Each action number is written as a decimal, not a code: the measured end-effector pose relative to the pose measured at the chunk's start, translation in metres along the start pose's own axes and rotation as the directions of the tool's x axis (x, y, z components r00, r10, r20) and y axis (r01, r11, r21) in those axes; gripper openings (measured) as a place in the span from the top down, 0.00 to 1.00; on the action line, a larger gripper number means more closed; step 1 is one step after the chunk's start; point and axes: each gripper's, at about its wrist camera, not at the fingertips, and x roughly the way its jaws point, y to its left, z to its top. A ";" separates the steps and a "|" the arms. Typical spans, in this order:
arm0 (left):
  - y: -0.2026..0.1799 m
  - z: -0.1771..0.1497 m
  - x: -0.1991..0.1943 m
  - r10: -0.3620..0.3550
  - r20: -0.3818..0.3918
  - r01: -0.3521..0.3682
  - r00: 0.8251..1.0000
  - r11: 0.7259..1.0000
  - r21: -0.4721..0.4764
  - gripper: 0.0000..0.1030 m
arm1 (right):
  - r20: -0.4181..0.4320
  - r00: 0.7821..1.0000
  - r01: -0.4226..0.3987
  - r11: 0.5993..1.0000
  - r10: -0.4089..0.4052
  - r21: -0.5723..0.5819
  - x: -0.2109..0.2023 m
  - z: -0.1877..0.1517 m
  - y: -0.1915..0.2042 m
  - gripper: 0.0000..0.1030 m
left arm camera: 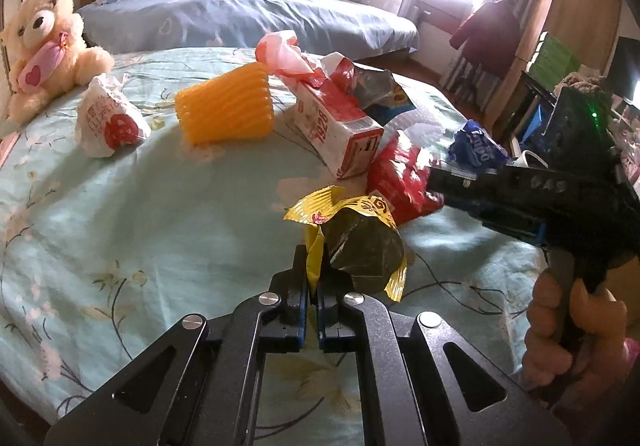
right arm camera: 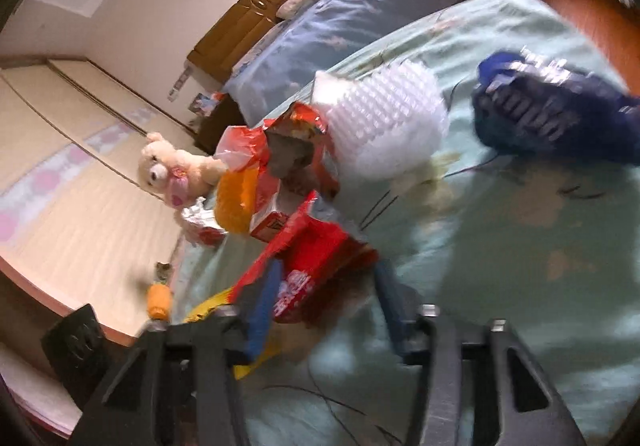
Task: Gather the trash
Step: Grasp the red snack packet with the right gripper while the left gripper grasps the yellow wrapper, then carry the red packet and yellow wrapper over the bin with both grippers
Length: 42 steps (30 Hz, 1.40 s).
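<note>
Trash lies on a pale green floral bed sheet (left arm camera: pixel 120 206). My left gripper (left arm camera: pixel 314 266) is shut on the edge of a yellow snack wrapper (left arm camera: pixel 360 242) with a silver inside. My right gripper (right arm camera: pixel 326 286) is open, its blue-padded fingers either side of a red snack bag (right arm camera: pixel 316 270); in the left wrist view it (left arm camera: pixel 436 186) reaches in from the right over the red bag (left arm camera: pixel 400 182). A crumpled blue wrapper (left arm camera: pixel 476 146) lies beyond it, also in the right wrist view (right arm camera: pixel 548 114). A red-and-white carton (left arm camera: pixel 340 126), an orange ribbed cup (left arm camera: pixel 228 110) and a white crumpled wrapper (left arm camera: pixel 108 122) lie farther back.
A cream teddy bear (left arm camera: pixel 44 42) sits at the far left of the bed. A pink-white plastic bag (left arm camera: pixel 284 50) and an opened foil bag (left arm camera: pixel 376 86) lie behind the carton. White bubble wrap (right arm camera: pixel 388 122) lies mid-bed. A second bed with blue bedding (left arm camera: pixel 248 18) stands behind.
</note>
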 end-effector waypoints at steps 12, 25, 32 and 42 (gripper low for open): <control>-0.037 0.008 -0.006 -0.070 0.015 0.069 0.997 0.997 0.047 0.98 | 0.113 0.990 0.095 0.987 -0.081 -0.130 -0.063 -0.016 0.015 0.97; -0.113 0.022 0.005 -0.174 -0.010 0.174 0.985 0.971 0.166 0.98 | 0.271 0.930 0.286 0.951 -0.247 -0.115 -0.153 -0.033 -0.014 0.97; -0.153 0.024 0.013 -0.215 -0.026 0.215 0.976 0.950 0.225 0.98 | 0.332 0.888 0.359 0.931 -0.318 -0.067 -0.193 -0.036 -0.034 0.97; -0.194 0.030 0.022 -0.247 -0.047 0.251 0.968 0.928 0.276 0.98 | 0.382 0.832 0.443 0.896 -0.402 -0.021 -0.220 -0.040 -0.051 0.97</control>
